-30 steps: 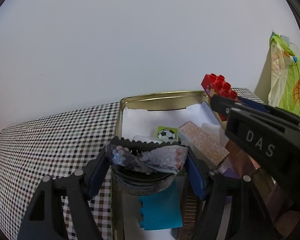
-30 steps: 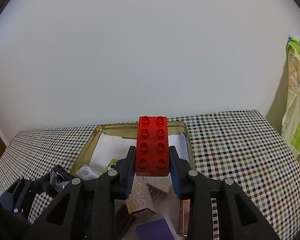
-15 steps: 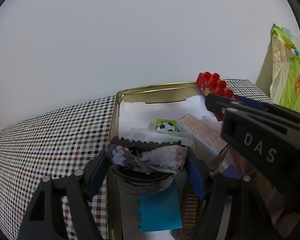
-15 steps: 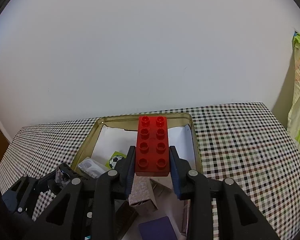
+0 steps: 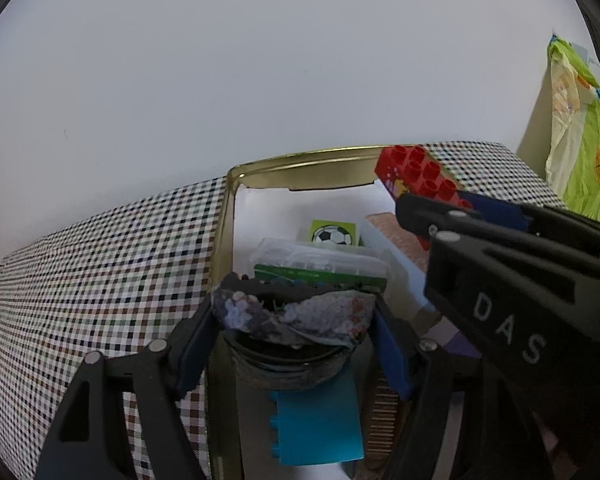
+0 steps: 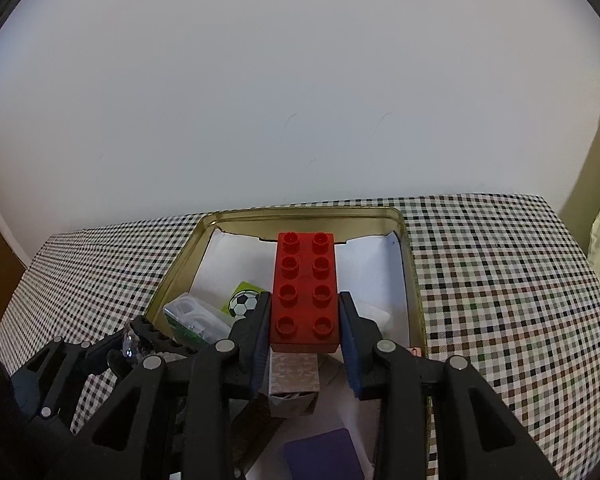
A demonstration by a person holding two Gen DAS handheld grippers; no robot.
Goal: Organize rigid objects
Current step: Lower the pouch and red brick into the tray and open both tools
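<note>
My left gripper (image 5: pixel 294 320) is shut on a round dark object with a sequinned top (image 5: pixel 320 314), held over the near left part of a gold tin (image 5: pixel 300 160). My right gripper (image 6: pixel 305 332) is shut on a red brick (image 6: pixel 304 280) with two rows of studs, pads against its long sides, above the middle of the tin (image 6: pixel 300 214). In the left wrist view the red brick (image 5: pixel 416 172) pokes out of the right gripper's black fingers at the tin's far right. The left gripper (image 6: pixel 136 344) shows at the lower left of the right wrist view.
The tin is lined with white paper and holds a football card (image 6: pixel 244 304), a clear plastic box (image 5: pixel 316 254), a green board (image 5: pixel 320 272), a blue piece (image 5: pixel 316 424), a silvery box (image 6: pixel 294 380) and a purple block (image 6: pixel 324 456). Checked cloth (image 6: pixel 500 280) covers the table. A green printed bag (image 5: pixel 584 148) hangs right.
Both views have tipped down toward the tin. The right gripper has carried the red brick forward and lower over it. The clear box and green board now show beyond the sequinned object.
</note>
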